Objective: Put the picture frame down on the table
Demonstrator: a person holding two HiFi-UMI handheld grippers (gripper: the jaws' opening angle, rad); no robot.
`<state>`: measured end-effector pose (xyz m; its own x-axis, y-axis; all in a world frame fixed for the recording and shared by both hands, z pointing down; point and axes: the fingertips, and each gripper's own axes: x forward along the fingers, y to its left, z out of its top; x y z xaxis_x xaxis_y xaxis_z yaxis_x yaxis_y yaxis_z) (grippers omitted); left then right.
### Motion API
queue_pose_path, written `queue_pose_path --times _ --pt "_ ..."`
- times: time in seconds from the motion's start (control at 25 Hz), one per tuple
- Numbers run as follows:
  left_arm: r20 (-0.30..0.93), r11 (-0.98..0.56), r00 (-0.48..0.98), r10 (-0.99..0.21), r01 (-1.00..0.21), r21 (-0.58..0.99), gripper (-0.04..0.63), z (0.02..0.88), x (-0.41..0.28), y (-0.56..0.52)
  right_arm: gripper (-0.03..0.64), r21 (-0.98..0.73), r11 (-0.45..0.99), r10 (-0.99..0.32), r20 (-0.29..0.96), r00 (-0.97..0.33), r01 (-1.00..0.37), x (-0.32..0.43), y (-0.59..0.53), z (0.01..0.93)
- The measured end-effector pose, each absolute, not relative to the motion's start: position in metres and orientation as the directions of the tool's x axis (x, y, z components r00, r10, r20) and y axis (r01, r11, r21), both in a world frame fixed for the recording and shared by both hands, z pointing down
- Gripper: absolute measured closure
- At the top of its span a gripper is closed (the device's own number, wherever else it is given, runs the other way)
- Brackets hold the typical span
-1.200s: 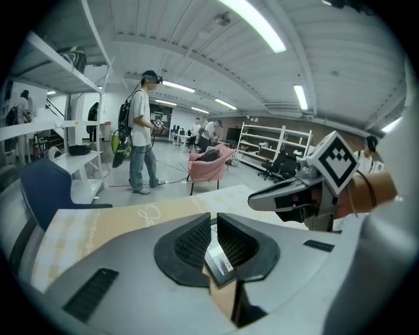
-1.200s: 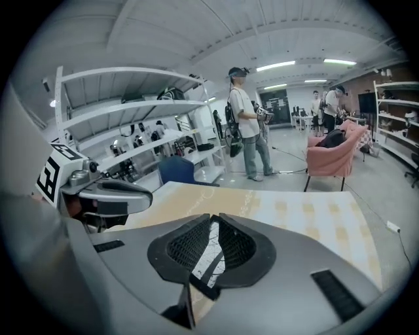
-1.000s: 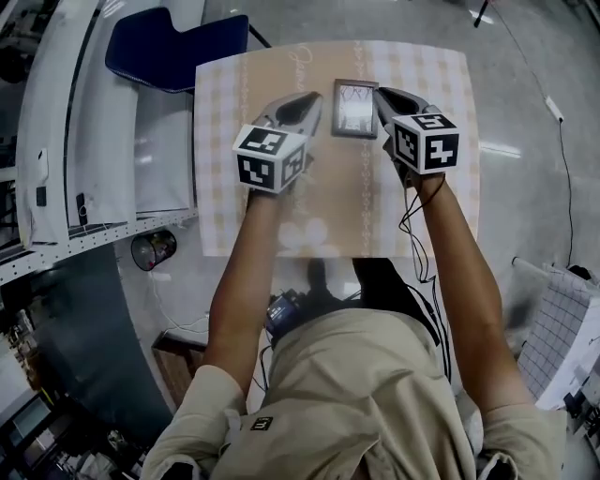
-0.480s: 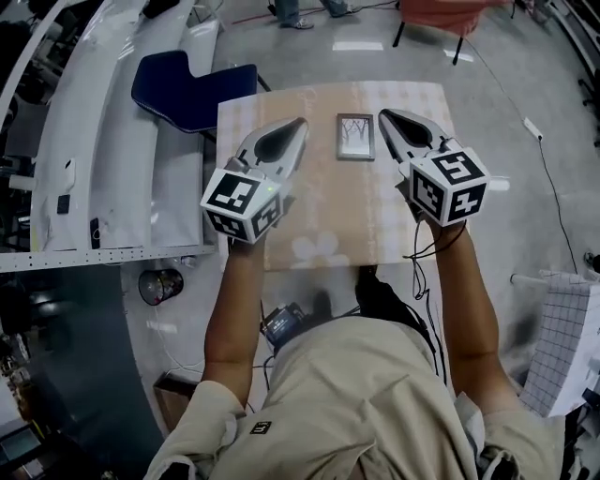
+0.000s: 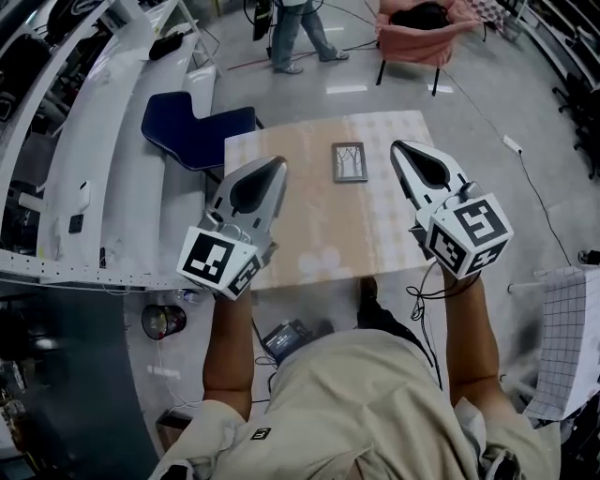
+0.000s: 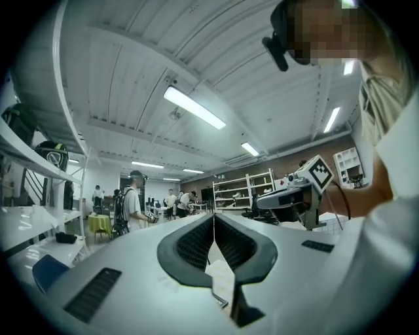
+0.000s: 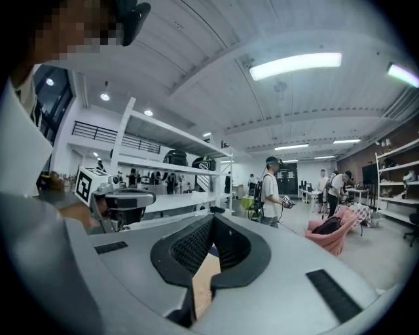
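Observation:
The small dark picture frame (image 5: 349,161) lies flat on the far part of the beige patterned table (image 5: 309,234), with neither gripper touching it. My left gripper (image 5: 277,165) hangs high above the table, to the frame's left, and is shut with nothing in it. On the frame's right my right gripper (image 5: 399,149) is held at the same height, also shut and empty. In the left gripper view the left gripper (image 6: 213,216) points level across the room, its jaws meeting, with the right gripper (image 6: 288,199) beside it. The right gripper view shows the right gripper (image 7: 212,220) with its jaws together and the left gripper (image 7: 123,199) alongside.
A blue chair (image 5: 192,127) stands at the table's far left corner, beside long white shelves (image 5: 84,169). A pink chair (image 5: 422,23) and a standing person (image 5: 295,28) are beyond the table. A round bin (image 5: 159,321) is on the floor, and a checked cloth (image 5: 562,337) lies at the right.
Both grippers have risen from either side of the frame and drawn back toward the person. The frame stays flat on the table, now far below them.

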<state>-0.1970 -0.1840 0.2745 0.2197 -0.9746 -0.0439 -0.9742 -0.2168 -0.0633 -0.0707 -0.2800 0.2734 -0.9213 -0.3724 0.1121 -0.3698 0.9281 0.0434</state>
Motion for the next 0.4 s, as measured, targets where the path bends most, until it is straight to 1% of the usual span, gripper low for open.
queue_pose_path --times 0.2,0.4 --pt "-0.099 -0.223 0.232 -0.968 -0.970 -0.095 0.578 0.251 -0.189 -0.140 0.592 0.082 0.915 -0.400 0.077 -0.913 -0.394 -0.049 -0.245 0.248" --pt "-0.113 -0.224 0.234 -0.966 -0.969 -0.100 0.578 0.242 -0.180 -0.096 0.591 0.091 0.907 -0.417 0.063 -0.907 -0.411 -0.028 -0.208 0.234"
